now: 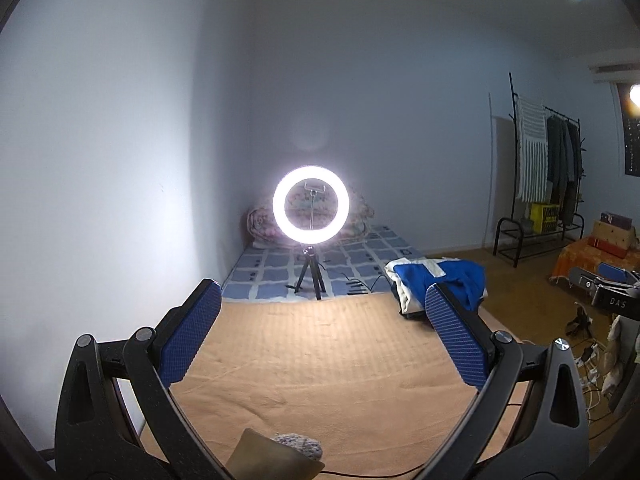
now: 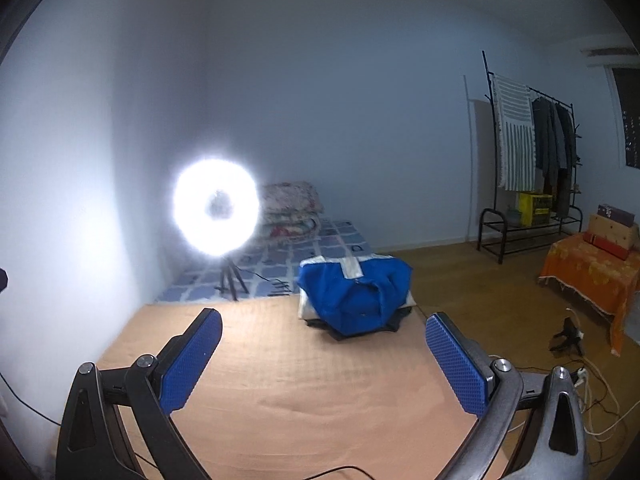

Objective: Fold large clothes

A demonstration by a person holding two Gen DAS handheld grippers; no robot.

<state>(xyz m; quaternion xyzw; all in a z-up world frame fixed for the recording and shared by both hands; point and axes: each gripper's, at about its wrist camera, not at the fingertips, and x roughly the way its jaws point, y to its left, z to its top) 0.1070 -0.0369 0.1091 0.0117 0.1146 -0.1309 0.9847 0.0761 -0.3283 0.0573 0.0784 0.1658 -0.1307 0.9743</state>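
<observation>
both tools are hovering empty above the bed: the left hand-held gripper (image 1: 322,322) is spreading its blue pads wide, and the right hand-held gripper (image 2: 324,344) is doing the same, nothing between the fingers of either. the clothes pile (image 2: 354,294) — a blue and white garment bunched on top of darker folded pieces — is sitting at the far right corner of the peach blanket (image 2: 288,380), at about twelve to one o'clock from the right tool and about one o'clock from the left one (image 1: 438,284). judging by that, the pile is being kept aside at the edge so the middle of the blanket is staying free as a flat folding area, and the wide jaws are looking ready for a reach. beyond the blanket a lit ring light (image 1: 311,204) on a small tripod is standing on a blue checked mattress (image 1: 360,258), with rolled bedding behind it. at two o'clock a clothes rack (image 2: 532,152) is lining the wall, an orange-covered seat beside it — cables are trailing over the wooden floor (image 2: 480,280).
</observation>
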